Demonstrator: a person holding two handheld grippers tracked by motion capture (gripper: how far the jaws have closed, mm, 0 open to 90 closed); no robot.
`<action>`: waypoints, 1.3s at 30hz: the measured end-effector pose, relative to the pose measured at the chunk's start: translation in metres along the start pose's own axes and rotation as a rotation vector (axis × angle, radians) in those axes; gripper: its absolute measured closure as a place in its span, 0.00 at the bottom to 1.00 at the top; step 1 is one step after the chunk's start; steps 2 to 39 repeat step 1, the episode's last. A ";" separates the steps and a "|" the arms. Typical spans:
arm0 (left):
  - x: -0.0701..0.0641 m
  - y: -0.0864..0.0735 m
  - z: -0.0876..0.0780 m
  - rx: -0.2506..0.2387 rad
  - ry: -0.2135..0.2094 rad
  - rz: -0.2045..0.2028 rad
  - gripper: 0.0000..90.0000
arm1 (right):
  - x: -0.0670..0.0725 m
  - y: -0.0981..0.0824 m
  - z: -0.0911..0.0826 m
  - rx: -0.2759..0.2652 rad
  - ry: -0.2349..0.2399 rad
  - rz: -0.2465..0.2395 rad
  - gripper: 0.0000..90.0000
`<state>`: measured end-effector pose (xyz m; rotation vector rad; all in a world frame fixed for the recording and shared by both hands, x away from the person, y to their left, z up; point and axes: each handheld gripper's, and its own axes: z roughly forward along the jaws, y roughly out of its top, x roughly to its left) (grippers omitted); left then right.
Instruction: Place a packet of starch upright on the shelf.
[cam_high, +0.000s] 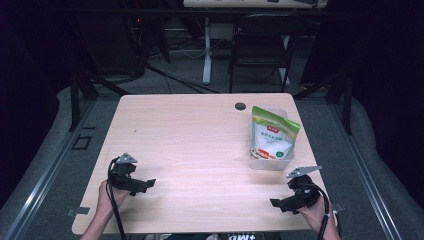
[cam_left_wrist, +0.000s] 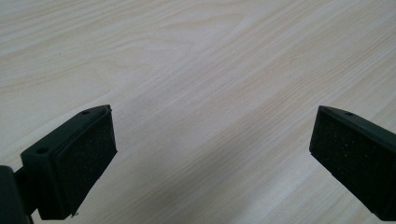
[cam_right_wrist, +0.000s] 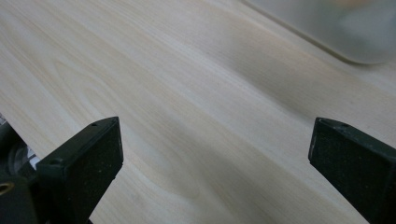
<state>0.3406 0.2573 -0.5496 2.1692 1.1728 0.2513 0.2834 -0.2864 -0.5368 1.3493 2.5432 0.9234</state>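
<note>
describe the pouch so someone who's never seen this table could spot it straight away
On the light wooden table, look to the far right side, ahead of the right gripper. A clear plastic bin sits there, and the pouch stands upright in it. It is the one white packet with a green top band.

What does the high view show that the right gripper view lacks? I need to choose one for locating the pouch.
High view alone: the green and white pouch standing in a clear container, both hands, the left gripper and the black chair past the table. Right gripper view alone: the foam-lined pads close up, jaws wide apart with nothing between. Both: the wooden table, the right gripper and the container, only a blurred corner in the gripper view.
</note>
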 end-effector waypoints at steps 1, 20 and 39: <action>0.000 0.000 0.000 0.000 0.000 0.000 0.01 | 0.000 0.000 -0.001 -0.003 0.001 0.006 0.04; 0.000 0.000 0.000 0.000 0.000 0.000 0.01 | 0.000 0.000 -0.001 -0.003 0.001 0.006 0.04; 0.000 0.000 0.000 0.000 0.000 0.000 0.01 | 0.000 0.000 -0.001 -0.003 0.001 0.006 0.04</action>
